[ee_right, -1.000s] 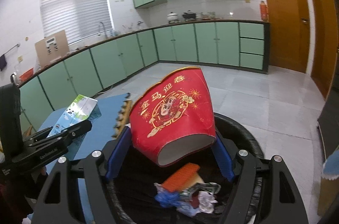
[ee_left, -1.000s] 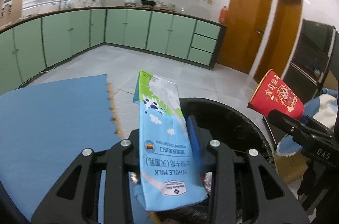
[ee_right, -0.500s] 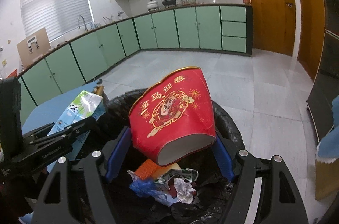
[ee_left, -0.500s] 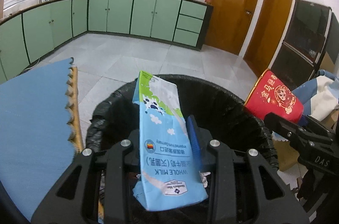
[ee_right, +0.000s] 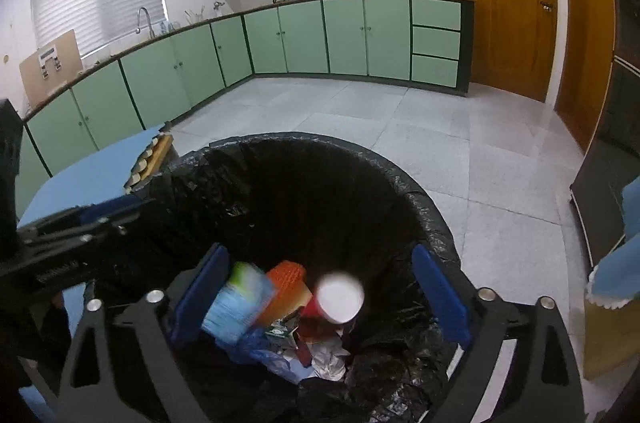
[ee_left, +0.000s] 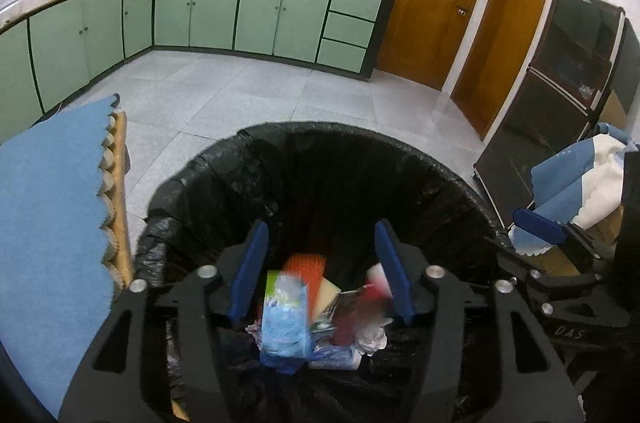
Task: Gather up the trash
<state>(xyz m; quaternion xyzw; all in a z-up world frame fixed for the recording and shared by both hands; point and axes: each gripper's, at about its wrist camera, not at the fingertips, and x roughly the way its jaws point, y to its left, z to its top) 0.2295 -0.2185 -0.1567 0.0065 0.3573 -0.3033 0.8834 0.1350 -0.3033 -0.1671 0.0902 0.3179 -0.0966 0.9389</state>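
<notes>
Now both grippers over black-lined trash bin (ee_left: pixel 304 159), left gripper (ee_left: pixel 320 263) jaws apart, right gripper (ee_right: pixel 320 287) jaws apart, blurred milk carton (ee_left: pixel 286 319) and red paper cup (ee_right: pixel 336 301) inside bin.

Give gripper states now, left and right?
Left gripper: open, holding nothing, over the bin.
Right gripper: open, holding nothing, over the bin.

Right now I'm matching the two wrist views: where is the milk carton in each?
Left wrist: milk carton, blurred, low centre, between the open fingers, inside the bin.
Right wrist: carton lower left of centre, beside the left finger.
Shared landmark: orange sponge.
</notes>
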